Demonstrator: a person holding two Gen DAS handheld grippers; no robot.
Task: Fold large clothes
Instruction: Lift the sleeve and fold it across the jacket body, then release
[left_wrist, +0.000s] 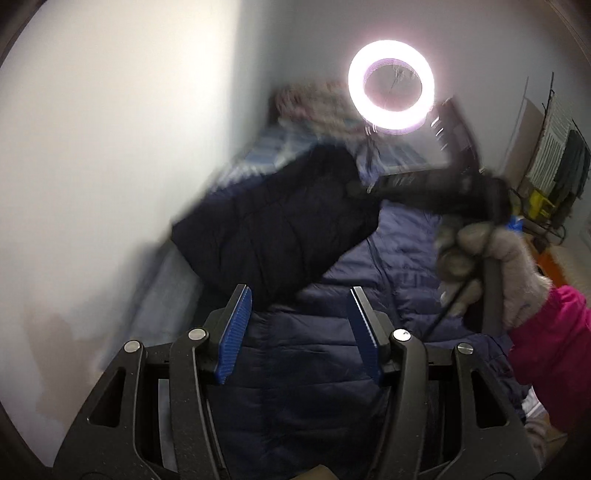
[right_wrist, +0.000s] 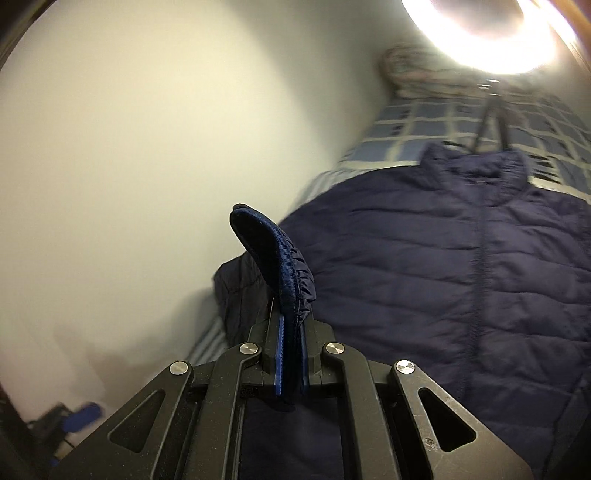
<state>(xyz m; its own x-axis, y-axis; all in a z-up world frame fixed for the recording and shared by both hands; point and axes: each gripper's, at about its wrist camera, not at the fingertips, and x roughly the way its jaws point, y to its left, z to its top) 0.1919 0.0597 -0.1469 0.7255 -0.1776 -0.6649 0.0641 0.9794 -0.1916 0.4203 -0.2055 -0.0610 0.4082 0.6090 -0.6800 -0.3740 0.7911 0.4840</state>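
A navy quilted puffer jacket (left_wrist: 325, 354) lies spread on the bed, collar (right_wrist: 476, 166) at the far end. My left gripper (left_wrist: 301, 325) is open and empty, hovering above the jacket's lower part. My right gripper (right_wrist: 290, 332) is shut on the jacket's sleeve cuff (right_wrist: 273, 258), which sticks up between the blue pads. In the left wrist view the right gripper (left_wrist: 369, 188) holds the dark sleeve (left_wrist: 280, 225) lifted across the jacket's left side, held by a gloved hand (left_wrist: 487, 266).
A blue checked bedsheet (right_wrist: 436, 129) covers the bed. A white wall (left_wrist: 110, 147) runs close along the left. A ring light (left_wrist: 391, 85) on a tripod stands at the far end, by a pillow (left_wrist: 317, 103). Clutter and a rack (left_wrist: 554, 147) sit at the right.
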